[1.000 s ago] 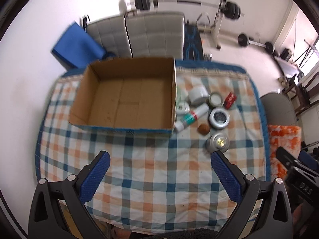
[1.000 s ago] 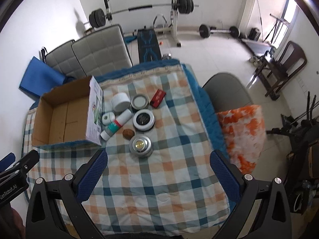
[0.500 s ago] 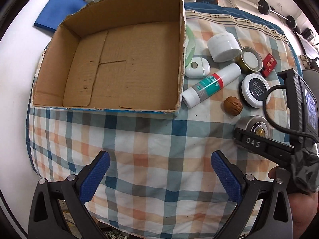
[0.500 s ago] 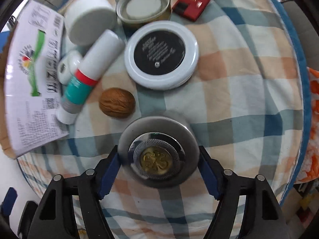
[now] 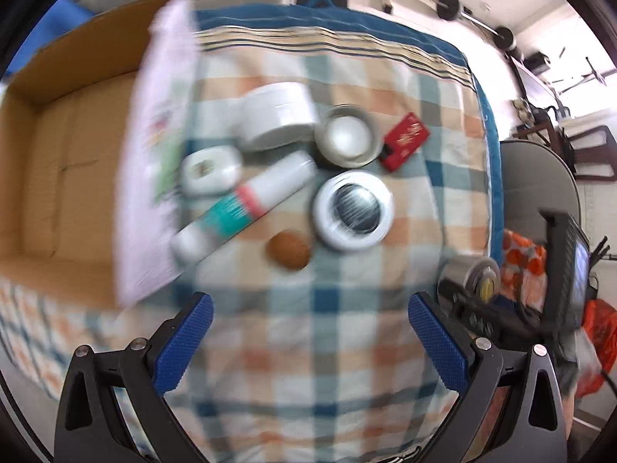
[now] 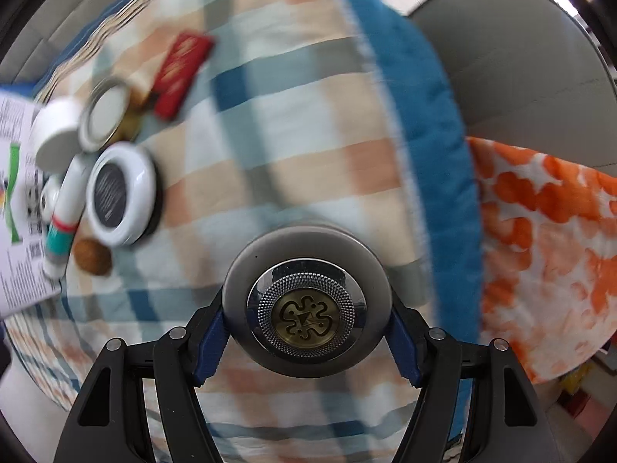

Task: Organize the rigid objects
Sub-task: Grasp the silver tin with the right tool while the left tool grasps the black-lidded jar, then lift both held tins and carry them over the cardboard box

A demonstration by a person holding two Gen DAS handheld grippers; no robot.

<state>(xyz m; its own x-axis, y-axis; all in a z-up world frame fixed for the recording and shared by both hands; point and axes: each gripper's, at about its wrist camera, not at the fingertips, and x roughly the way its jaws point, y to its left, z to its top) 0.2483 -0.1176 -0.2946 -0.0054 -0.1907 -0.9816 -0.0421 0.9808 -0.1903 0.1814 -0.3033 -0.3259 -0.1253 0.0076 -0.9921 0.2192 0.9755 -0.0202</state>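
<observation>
My right gripper [image 6: 306, 332] is shut on a round silver tin with a gold emblem [image 6: 306, 301], held above the checked cloth; the tin also shows in the left wrist view [image 5: 472, 276]. My left gripper [image 5: 308, 339] is open and empty above the cloth. Ahead of it lie a walnut [image 5: 289, 250], a white-rimmed black-lidded tin [image 5: 353, 210], a white and teal tube [image 5: 246, 208], a small white case [image 5: 210, 169], a white jar [image 5: 277, 114], an open round tin [image 5: 347, 139] and a red packet [image 5: 405, 141]. An open cardboard box [image 5: 65, 177] stands at the left.
The checked cloth [image 5: 308, 347] has a blue edge at the right [image 6: 435, 123]. A grey chair [image 6: 520, 69] with an orange and white cloth [image 6: 547, 239] stands beyond it. Gym weights [image 5: 505, 38] are at the back.
My right gripper has lifted the silver tin off the cloth and moved it right. My left gripper has shifted right, away from the box and toward the objects.
</observation>
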